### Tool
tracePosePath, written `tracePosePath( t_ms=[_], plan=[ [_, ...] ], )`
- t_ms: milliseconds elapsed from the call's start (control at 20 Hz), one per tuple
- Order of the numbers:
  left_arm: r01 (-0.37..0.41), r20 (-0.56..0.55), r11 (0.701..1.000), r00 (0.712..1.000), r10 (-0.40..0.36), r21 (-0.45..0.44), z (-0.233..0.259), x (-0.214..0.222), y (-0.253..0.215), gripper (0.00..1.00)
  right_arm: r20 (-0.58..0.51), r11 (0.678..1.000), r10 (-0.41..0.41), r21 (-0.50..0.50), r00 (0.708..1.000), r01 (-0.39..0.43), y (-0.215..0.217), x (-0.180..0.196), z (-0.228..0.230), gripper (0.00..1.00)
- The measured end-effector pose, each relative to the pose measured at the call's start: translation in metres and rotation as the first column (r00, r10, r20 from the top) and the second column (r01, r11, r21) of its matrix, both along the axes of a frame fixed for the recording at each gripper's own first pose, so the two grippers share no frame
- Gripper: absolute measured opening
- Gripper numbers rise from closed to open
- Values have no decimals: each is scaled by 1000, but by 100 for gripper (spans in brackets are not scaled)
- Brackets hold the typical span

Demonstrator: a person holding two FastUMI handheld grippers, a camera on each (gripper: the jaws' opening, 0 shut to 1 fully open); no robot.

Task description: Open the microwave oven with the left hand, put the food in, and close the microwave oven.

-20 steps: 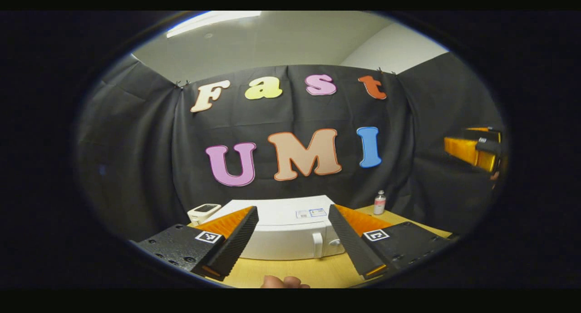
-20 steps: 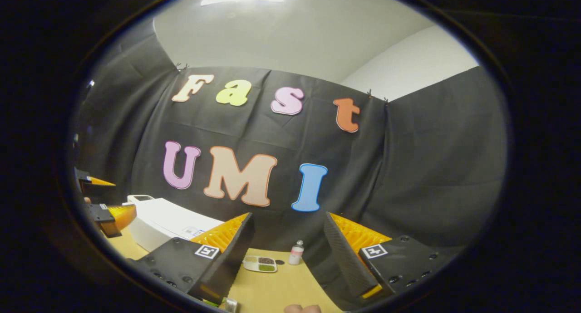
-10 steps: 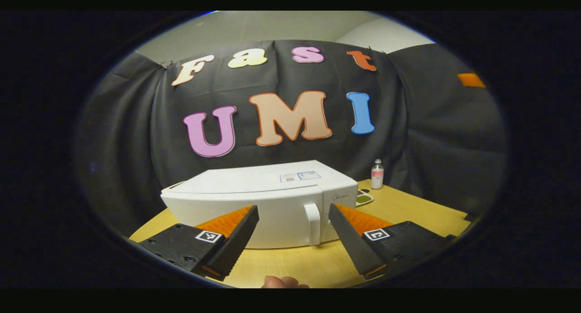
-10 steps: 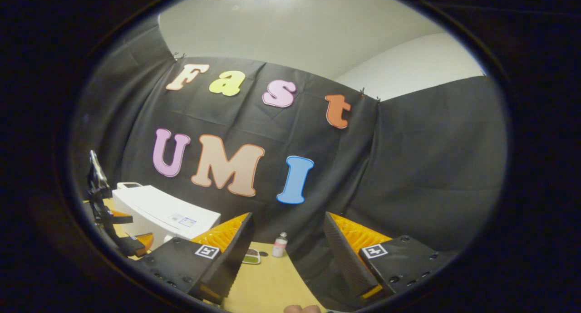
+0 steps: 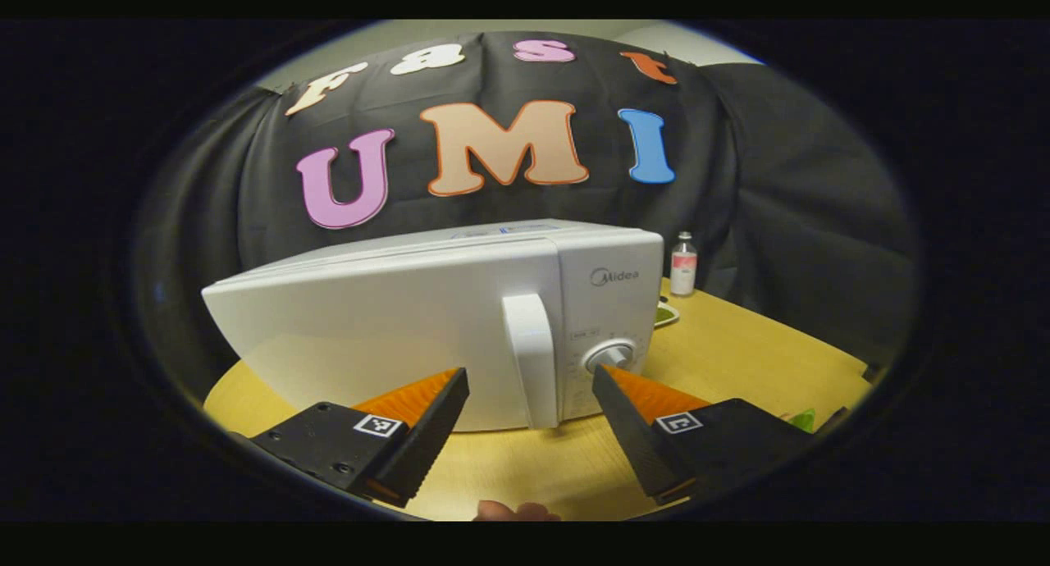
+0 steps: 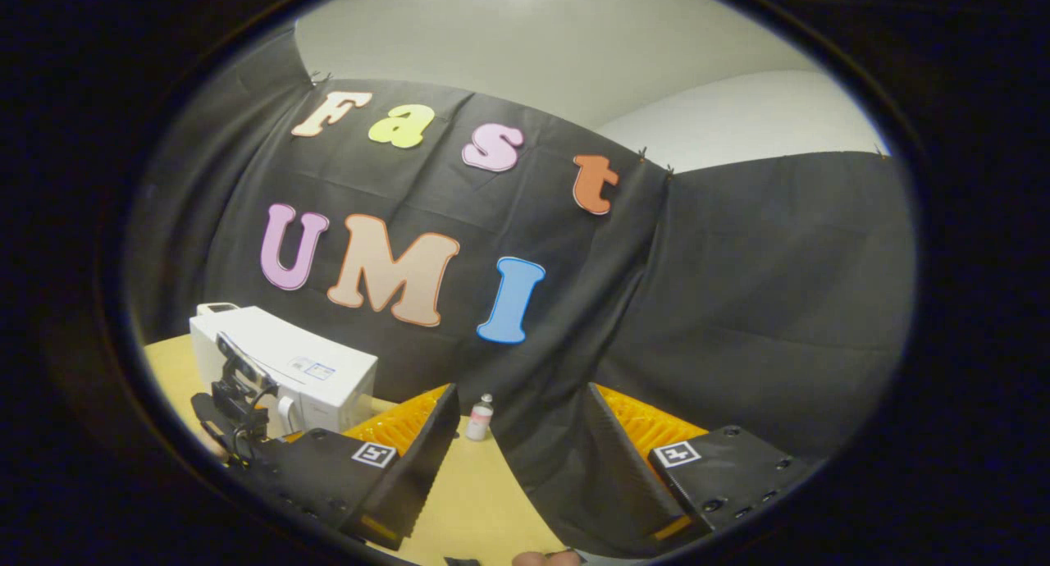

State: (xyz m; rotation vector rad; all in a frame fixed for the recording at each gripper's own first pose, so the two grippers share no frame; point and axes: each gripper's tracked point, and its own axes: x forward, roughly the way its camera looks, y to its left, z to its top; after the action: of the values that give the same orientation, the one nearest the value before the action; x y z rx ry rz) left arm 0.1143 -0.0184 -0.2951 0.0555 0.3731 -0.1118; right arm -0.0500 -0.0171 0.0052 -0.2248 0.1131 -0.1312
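Black cloth walls back the yellow tabletop (image 5: 738, 361). Spread wide, my left hand-held gripper (image 5: 529, 390) hovers just before the handle (image 5: 531, 357) of the shut white microwave (image 5: 394, 320), pinching nothing. Beside its dial (image 5: 611, 357), farther right, lie a food tray (image 5: 663, 313) and a small bottle (image 5: 682, 264). My right hand-held gripper (image 6: 521, 459) hangs spread and empty over the tabletop.

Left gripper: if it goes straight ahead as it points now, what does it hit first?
Most likely the microwave's door handle: it stands upright between the open fingers of the left gripper, on the closed white door. A gap probably remains; depth is hard to judge.
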Motion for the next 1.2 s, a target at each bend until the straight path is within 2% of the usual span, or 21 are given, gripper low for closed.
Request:
tracePosePath(
  t_ms=[250,350,400,550,600,700,850,1000,1150,1200],
  plan=[
    [-5,21,1000,1000,5,6,1,10,-4,94,6,1000,-10,-9,1000,11,-4,-3,2,98],
    [-59,24,997,998,58,57,-1,13,6,88,0,1000,-13,-2,1000,13,-5,-5,0,97],
    [-66,11,996,998,66,65,-4,16,8,59,1,1000,-12,1,1000,12,-5,-5,0,97],
    [-93,21,995,995,93,21,-4,14,3,28,4,1000,-2,-2,1000,2,-5,-5,0,97],
    [-97,27,995,995,96,23,-2,13,3,22,3,1000,2,-5,1000,-2,-5,-6,1,97],
    [-100,18,994,995,100,34,-8,13,3,21,4,1000,6,-2,1000,-6,-6,-6,1,97],
    [-24,71,995,997,18,93,-4,14,-1,20,14,1000,-1,22,1000,0,-7,-5,-1,97],
    [42,41,991,998,-48,129,-6,13,0,20,23,998,0,62,1000,-1,-10,-5,1,97],
    [48,-14,997,999,-47,65,-7,9,0,19,36,995,14,99,999,-18,-9,-3,4,97],
    [43,-26,998,999,-42,37,-6,6,0,16,39,994,24,104,999,-28,-6,-2,5,97]
  ],
)
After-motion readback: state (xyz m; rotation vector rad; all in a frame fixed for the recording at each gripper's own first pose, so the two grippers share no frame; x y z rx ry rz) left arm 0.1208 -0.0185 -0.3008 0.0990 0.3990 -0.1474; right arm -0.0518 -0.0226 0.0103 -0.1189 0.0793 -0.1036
